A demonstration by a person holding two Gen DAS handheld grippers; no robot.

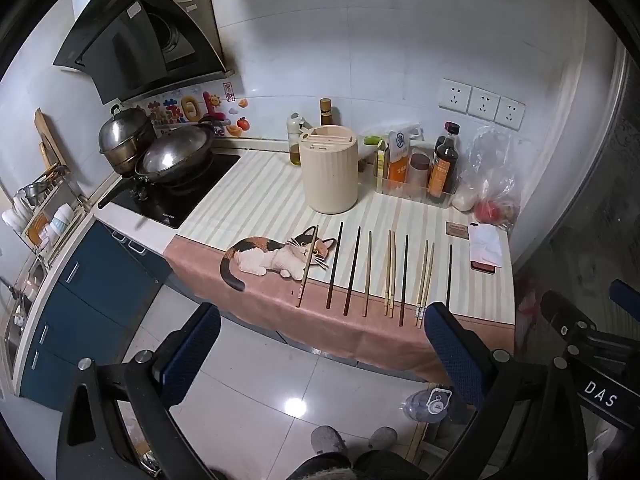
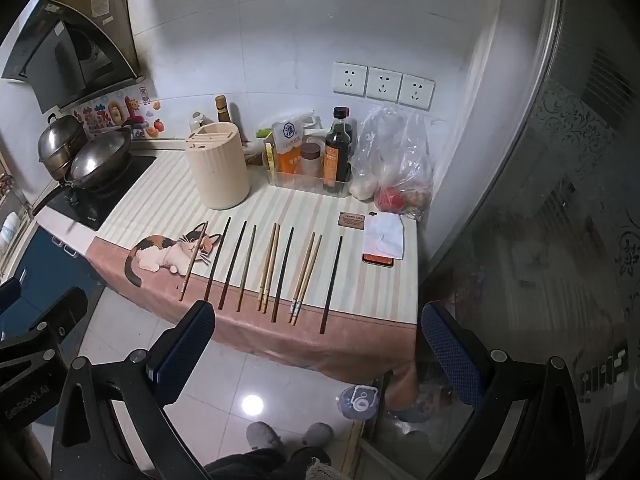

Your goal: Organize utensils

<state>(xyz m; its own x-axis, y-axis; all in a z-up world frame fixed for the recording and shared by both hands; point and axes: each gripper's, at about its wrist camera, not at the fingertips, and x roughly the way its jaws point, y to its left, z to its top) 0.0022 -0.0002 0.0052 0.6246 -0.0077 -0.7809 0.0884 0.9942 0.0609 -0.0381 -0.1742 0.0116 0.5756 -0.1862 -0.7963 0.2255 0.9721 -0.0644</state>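
Observation:
Several chopsticks (image 1: 369,274) (image 2: 266,268) lie side by side in a row on the striped cloth, near the counter's front edge, some dark and some pale wood. Behind them stands a cream cylindrical utensil holder (image 1: 329,170) (image 2: 218,166) with slots in its top. My left gripper (image 1: 320,340) is held open in the air in front of the counter edge, below the row, with nothing between its blue pads (image 1: 454,350). My right gripper (image 2: 318,338) is likewise open and empty, just short of the rightmost chopsticks. The right gripper's body shows at the right edge of the left wrist view.
A phone with paper on it (image 2: 382,242) lies right of the row. Bottles and a condiment tray (image 2: 316,160) and a plastic bag (image 2: 396,160) stand at the back. A wok (image 1: 176,156) and pot sit on the hob at left. A person's slippered feet (image 1: 352,440) stand on the floor.

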